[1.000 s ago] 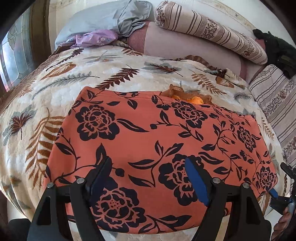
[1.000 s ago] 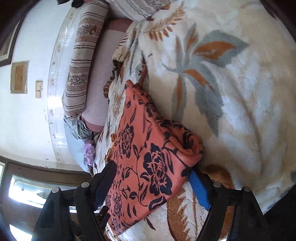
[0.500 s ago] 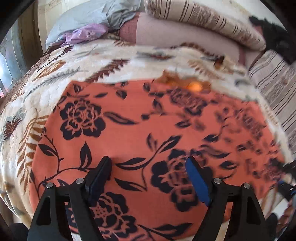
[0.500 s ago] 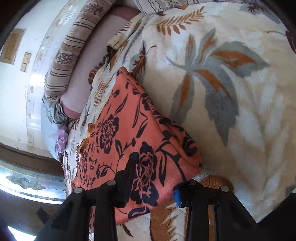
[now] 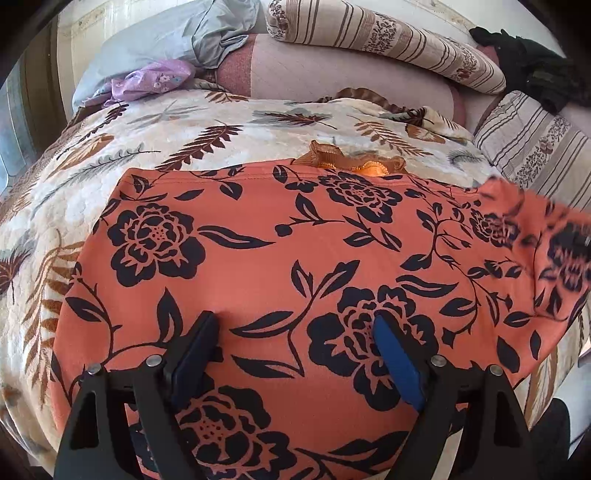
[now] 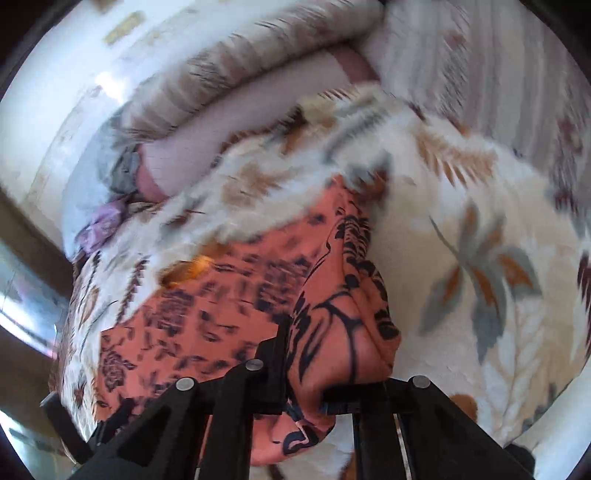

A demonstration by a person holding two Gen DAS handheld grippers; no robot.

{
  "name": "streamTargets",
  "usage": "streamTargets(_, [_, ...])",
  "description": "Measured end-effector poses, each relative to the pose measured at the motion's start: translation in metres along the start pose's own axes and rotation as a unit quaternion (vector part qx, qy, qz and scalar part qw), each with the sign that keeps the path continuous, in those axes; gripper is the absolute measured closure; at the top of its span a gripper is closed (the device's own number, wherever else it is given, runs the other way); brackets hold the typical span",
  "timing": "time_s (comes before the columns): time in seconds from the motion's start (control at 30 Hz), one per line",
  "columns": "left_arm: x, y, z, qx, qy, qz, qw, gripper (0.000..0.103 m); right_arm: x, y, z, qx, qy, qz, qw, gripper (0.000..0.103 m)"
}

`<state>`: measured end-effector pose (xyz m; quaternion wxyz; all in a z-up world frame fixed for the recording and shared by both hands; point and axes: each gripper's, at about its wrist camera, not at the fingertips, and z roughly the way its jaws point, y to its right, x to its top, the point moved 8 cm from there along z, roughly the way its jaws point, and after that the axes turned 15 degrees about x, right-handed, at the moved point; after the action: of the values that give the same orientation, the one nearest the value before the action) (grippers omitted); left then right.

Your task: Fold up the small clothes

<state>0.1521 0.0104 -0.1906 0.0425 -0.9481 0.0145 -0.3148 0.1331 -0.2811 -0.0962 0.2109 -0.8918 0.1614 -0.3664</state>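
An orange garment with black flowers (image 5: 280, 266) lies spread on the leaf-patterned bed blanket (image 5: 155, 147). My left gripper (image 5: 295, 332) is open, its fingers resting on the garment's near middle. My right gripper (image 6: 306, 373) is shut on the garment's right edge (image 6: 343, 332) and lifts it off the blanket; that raised, blurred corner shows at the right of the left wrist view (image 5: 546, 236). A small orange frilled piece (image 5: 351, 162) peeks out at the garment's far edge.
Striped pillows (image 5: 388, 37) and a pink bolster (image 5: 332, 77) lie along the headboard. A grey cloth (image 5: 177, 33) and a purple floral cloth (image 5: 151, 77) sit at the far left. A dark item (image 5: 535, 62) lies at the far right.
My right gripper closed on the garment's right edge and lifted it, swinging toward the left. My left gripper stayed open on the garment.
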Motion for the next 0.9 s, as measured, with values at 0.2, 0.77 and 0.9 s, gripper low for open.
streamTargets(0.2, [0.011,-0.038,-0.013,-0.099,-0.025,-0.132,0.9860,0.017,-0.024,-0.119,0.012,0.076,-0.012,-0.127,0.989,0.091])
streamTargets(0.77, [0.056,-0.042,0.005,-0.233,-0.134,-0.225,0.9365,0.017,-0.123,-0.113,0.082,0.138,-0.119,-0.146,0.972,0.091])
streamTargets(0.9, [0.071,-0.012,0.026,-0.222,-0.182,-0.195,0.9380,0.018,-0.124,-0.120,0.071,0.146,-0.101,-0.167,0.970,0.091])
